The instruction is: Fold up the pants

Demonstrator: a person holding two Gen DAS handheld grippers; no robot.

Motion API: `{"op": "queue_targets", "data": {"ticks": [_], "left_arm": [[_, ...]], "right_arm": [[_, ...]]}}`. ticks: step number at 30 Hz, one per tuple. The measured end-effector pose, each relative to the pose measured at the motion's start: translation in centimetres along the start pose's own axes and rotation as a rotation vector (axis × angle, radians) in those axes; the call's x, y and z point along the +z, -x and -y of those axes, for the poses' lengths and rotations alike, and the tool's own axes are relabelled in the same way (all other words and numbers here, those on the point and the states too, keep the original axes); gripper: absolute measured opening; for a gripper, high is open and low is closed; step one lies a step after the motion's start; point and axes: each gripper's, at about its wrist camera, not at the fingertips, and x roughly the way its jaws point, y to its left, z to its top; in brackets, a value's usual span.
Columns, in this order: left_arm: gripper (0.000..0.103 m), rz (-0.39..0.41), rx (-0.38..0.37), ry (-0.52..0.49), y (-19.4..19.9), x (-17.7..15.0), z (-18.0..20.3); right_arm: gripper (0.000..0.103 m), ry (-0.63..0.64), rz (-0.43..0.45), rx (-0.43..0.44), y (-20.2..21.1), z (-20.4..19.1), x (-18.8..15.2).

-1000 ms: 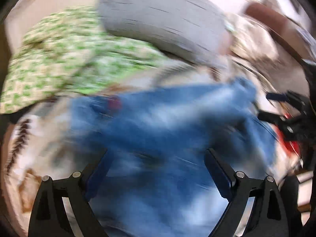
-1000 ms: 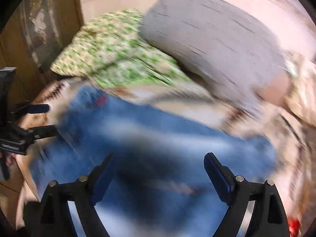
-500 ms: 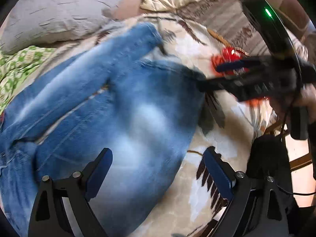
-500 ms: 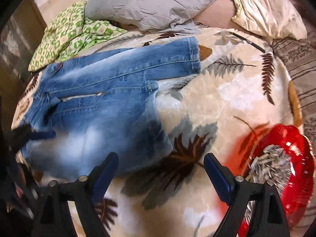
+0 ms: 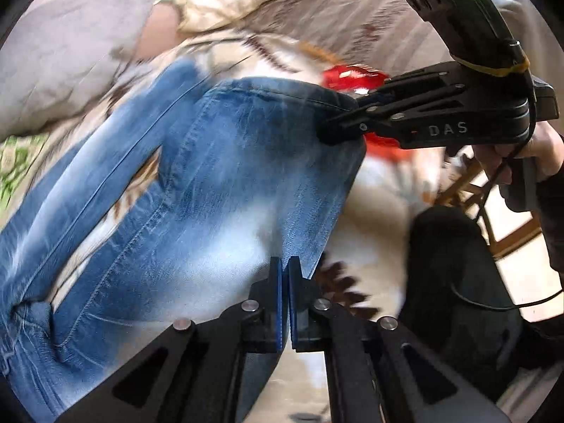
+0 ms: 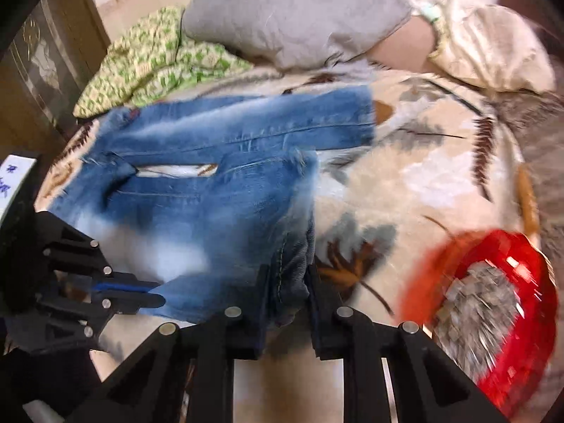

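Observation:
Blue jeans (image 6: pixel 211 183) lie spread on a leaf-patterned blanket (image 6: pixel 405 183), legs stretching to the right. In the left wrist view the jeans (image 5: pixel 218 183) fill the middle. My left gripper (image 5: pixel 284 275) is shut on the near edge of one pant leg. My right gripper (image 6: pixel 287 282) is shut on the bunched hem of the same leg, lifted a little off the blanket. The right gripper also shows in the left wrist view (image 5: pixel 338 130), clamped on the hem corner. The left gripper shows at the lower left of the right wrist view (image 6: pixel 148 294).
A grey pillow (image 6: pixel 289 10), a green patterned cloth (image 6: pixel 148 67) and a cream pillow (image 6: pixel 486 46) lie at the back. A red bowl (image 6: pixel 493 310) with grey contents sits on the blanket at the right. A wooden chair frame (image 5: pixel 493 211) stands beyond the bed edge.
Both grippers were open half a second ago and are now shut on the near pant leg. The leg's edge and hem have lifted off the blanket.

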Motion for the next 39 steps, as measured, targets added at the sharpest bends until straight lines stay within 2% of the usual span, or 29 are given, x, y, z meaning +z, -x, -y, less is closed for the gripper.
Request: {"op": "queue_targets", "data": {"ticks": [4, 7, 9, 11, 12, 13, 14, 15, 16, 17, 18, 19, 22, 27, 31, 34, 36, 39], "left_arm": [[0.002, -0.028, -0.053, -0.06, -2.6, 1.1, 3.3], [0.002, -0.103, -0.085, -0.071, -6.1, 1.1, 4.8], [0.002, -0.115, -0.1, -0.089, -6.8, 1.0, 5.6], [0.005, -0.12, -0.087, -0.07, -6.8, 1.0, 5.8], [0.011, -0.126, -0.082, -0.042, -6.5, 1.3, 5.5], [0.04, -0.119, -0.065, -0.014, -5.7, 1.7, 5.0], [0.076, -0.093, -0.043, -0.001, -4.4, 1.7, 4.3], [0.086, -0.053, -0.01, 0.006, -3.5, 1.8, 3.7], [0.088, 0.003, 0.039, 0.014, -1.9, 2.2, 2.9], [0.088, 0.016, 0.062, 0.018, -1.2, 2.6, 2.1], [0.088, 0.023, 0.104, 0.033, -0.3, 3.3, 0.8], [0.088, 0.031, 0.142, 0.048, 0.3, 3.8, -0.4], [0.088, 0.062, 0.283, 0.102, 2.2, 5.8, -5.0], [0.088, 0.052, 0.407, 0.111, 0.7, 8.8, -11.2], [0.088, 0.006, 0.435, 0.094, -3.1, 11.1, -15.0], [0.088, -0.031, 0.415, 0.083, -6.5, 12.1, -17.7], [0.088, -0.06, 0.418, 0.09, -8.4, 11.9, -18.8], [0.088, -0.09, 0.376, 0.13, -10.3, 11.5, -20.5]], "right_arm": [[0.02, -0.043, -0.014, -0.076, 3.2, 1.2, -3.2], [0.018, -0.107, -0.058, -0.135, 3.4, 3.0, -5.9], [0.017, -0.126, -0.06, -0.184, 3.7, 3.7, -6.9], [0.019, -0.164, -0.048, -0.16, 4.6, 4.2, -7.5], [0.019, -0.175, -0.048, -0.155, 5.0, 4.2, -7.5], [0.02, -0.172, -0.046, -0.155, 5.2, 4.0, -7.4], [0.026, -0.159, -0.035, -0.159, 5.6, 3.7, -7.1], [0.042, -0.143, -0.019, -0.157, 5.9, 3.3, -6.7], [0.058, -0.135, -0.007, -0.154, 6.3, 3.2, -6.6], [0.083, -0.132, 0.015, -0.152, 6.6, 3.0, -6.0], [0.085, -0.132, 0.047, -0.155, 6.9, 2.7, -5.6], [0.085, -0.128, 0.083, -0.154, 7.2, 2.4, -4.7], [0.085, -0.101, 0.119, -0.141, 6.5, 1.9, -1.5], [0.085, -0.113, 0.137, -0.1, 2.3, 3.2, 4.9], [0.085, -0.105, 0.099, -0.108, -2.9, 5.4, 9.9], [0.085, -0.122, 0.062, -0.084, -6.7, 7.4, 12.9], [0.085, -0.137, 0.04, -0.061, -9.5, 8.5, 14.6], [0.085, -0.139, 0.029, -0.024, -12.5, 9.2, 16.1]]}}
